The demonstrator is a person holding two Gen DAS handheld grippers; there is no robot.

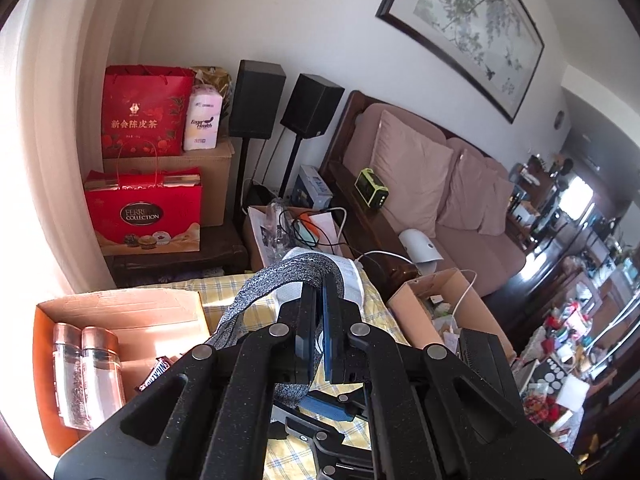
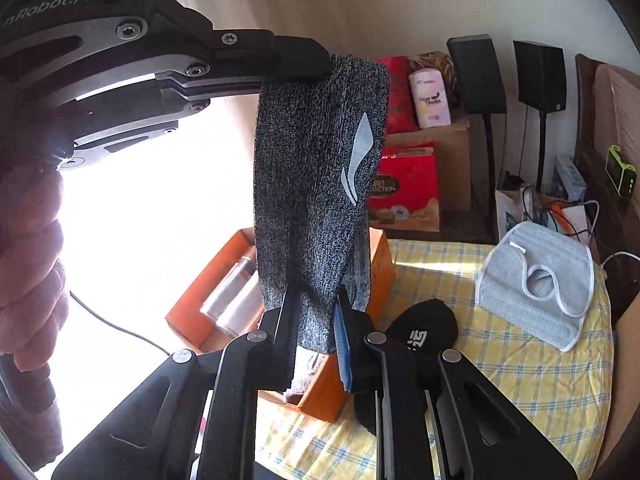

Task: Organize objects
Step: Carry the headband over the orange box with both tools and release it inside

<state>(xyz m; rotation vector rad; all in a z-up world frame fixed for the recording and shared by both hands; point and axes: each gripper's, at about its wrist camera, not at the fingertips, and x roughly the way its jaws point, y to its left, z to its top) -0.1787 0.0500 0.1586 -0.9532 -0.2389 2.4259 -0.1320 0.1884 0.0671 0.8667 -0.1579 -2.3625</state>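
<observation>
The grey headband (image 2: 316,200) hangs in the air above the orange box (image 2: 376,276), stretched between the two tools. To do this step well, I think the person should keep the band taut and level — if one side lets go too early, the cloth will swing and may fall on the yellow checked cloth (image 2: 520,380) beside the box instead of inside. It is better to bring both ends over the opening first, then lower, then release.

The left hand-held gripper (image 2: 324,66) has its jaws pressed together on the top edge of the headband. The right hand-held gripper (image 2: 316,312) pinches the lower part; its jaws stand only a little apart, with the knitted cloth between them and the pads against it.

In the box two clear bottles (image 1: 86,376) with copper caps already lie — the headband should go next to them. A grey mask (image 2: 536,284) and a black cap (image 2: 424,328) rest on the desk, not yet sorted.
</observation>
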